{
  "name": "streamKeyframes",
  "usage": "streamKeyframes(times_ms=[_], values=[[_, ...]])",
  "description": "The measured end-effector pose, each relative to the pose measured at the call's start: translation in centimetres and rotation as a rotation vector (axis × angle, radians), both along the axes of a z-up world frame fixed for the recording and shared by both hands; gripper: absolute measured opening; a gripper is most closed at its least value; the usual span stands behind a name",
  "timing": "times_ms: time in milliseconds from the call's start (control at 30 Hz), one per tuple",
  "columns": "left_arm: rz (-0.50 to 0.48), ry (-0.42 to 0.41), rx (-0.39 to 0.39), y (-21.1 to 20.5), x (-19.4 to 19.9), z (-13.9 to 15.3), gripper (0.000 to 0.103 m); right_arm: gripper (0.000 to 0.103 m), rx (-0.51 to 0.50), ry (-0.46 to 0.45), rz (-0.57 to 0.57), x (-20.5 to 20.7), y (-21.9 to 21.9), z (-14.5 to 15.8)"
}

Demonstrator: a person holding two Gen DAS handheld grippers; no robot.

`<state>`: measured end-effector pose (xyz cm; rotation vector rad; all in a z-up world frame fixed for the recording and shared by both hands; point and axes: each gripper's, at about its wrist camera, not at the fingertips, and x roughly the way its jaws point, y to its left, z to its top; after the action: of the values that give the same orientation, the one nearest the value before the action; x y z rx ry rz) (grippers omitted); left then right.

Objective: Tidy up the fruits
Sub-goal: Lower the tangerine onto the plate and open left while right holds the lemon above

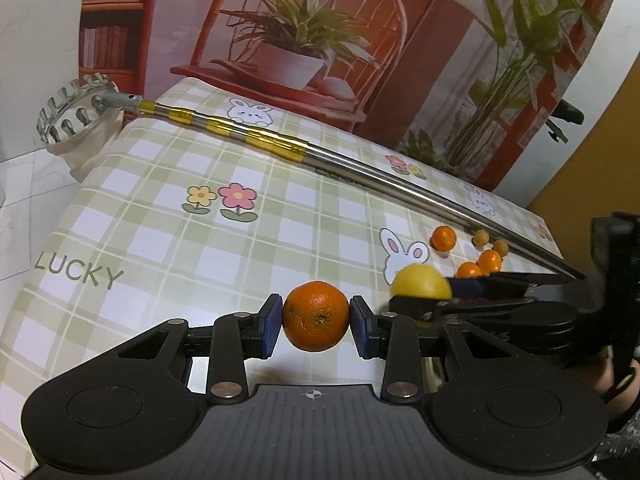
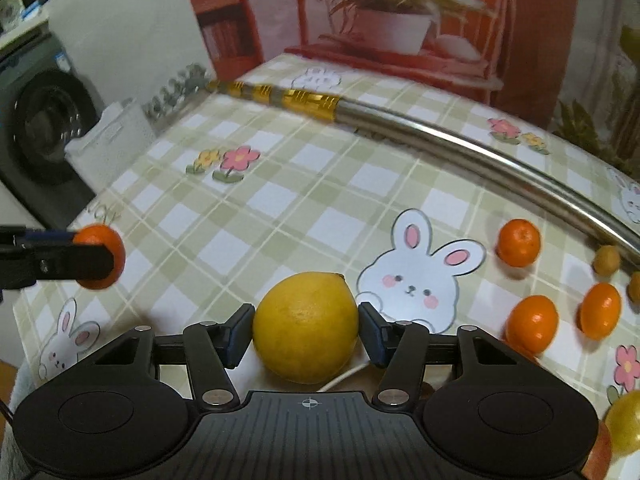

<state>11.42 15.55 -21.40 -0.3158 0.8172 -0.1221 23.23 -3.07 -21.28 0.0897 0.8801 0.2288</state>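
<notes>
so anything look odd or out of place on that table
Yes: a long metal fruit-picker pole lies slantwise across the tablecloth, its toothed basket head hanging off the far corner. It's an outdoor tool among loose fruit. No spills or damage show.

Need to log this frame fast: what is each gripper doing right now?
Left gripper: shut on the orange, lifted off the tablecloth.
Right gripper: around the lemon; pads at its sides, firm contact cannot be told.

Left gripper [image 1: 316,316] and right gripper [image 2: 306,330] jaws both clamped.
</notes>
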Motion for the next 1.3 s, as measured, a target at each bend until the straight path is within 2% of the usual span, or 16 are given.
streamKeyframes(times_ms=[100, 233, 400, 733, 1067, 1300], values=[[-0.020, -0.001, -0.005, -0.7, 0.1, 0.2, 0.039, 0.052, 0.043, -0.066, -0.007, -1.4, -1.0, 1.3], [-0.064, -0.004, -0.015, -2.2, 0.1, 0.3, 0.039, 0.052, 0.046, -0.149, -0.019, -3.9, -2.5, 3.3], [-0.137, -0.003, -0.013, -4.8, 0.2, 0.4, 0.039, 0.052, 0.084, -0.217, -0.091, -7.4, -5.8, 4.8], [-0.274, 0.031, 0.017, -9.9, -0.4, -0.3, 0.039, 0.052, 0.110, -0.224, -0.202, -13.3, -10.6, 3.5], [-0.353, 0.071, 0.068, -14.1, -1.6, -1.3, 0.039, 0.052, 0.148, -0.253, -0.224, -15.9, -12.3, 2.2], [-0.376, 0.107, 0.098, -15.5, -1.8, -2.2, 0.039, 0.052, 0.183, -0.271, -0.235, -17.1, -13.1, 1.7]])
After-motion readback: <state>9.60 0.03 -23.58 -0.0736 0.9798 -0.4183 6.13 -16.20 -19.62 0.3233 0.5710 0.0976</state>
